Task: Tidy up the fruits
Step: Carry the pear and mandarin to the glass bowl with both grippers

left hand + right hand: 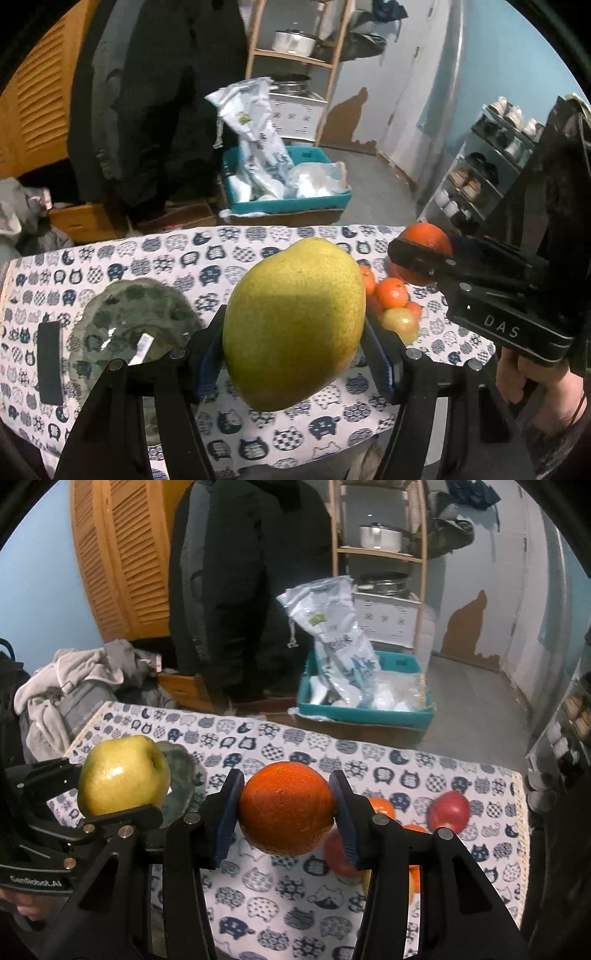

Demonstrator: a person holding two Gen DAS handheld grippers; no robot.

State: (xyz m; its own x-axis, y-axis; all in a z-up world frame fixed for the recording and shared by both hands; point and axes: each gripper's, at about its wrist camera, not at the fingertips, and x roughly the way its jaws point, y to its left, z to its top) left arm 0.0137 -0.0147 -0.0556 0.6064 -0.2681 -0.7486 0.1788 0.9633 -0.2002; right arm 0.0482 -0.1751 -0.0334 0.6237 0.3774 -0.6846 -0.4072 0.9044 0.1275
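Observation:
My left gripper [293, 354] is shut on a large yellow-green apple [295, 325], held above the cat-print tablecloth [288, 428]. That same apple [123, 775] shows at the left of the right wrist view, in the left gripper [107, 794]. My right gripper [286, 818] is shut on an orange [286, 808], also lifted off the table. The left wrist view shows this orange [428, 240] in the right gripper [421, 258] at the right. A glass plate [129, 325] lies on the cloth at the left. More fruit rests on the table: small oranges [393, 293], a yellow-red apple [400, 323], a red apple [448, 810].
Beyond the table's far edge stands a teal crate [365, 712] with plastic bags. A dark coat [251, 572] hangs behind, with a wooden shelf [380, 554] holding pots. A pile of clothes [66, 694] lies at the left, a shoe rack [480, 162] at the right.

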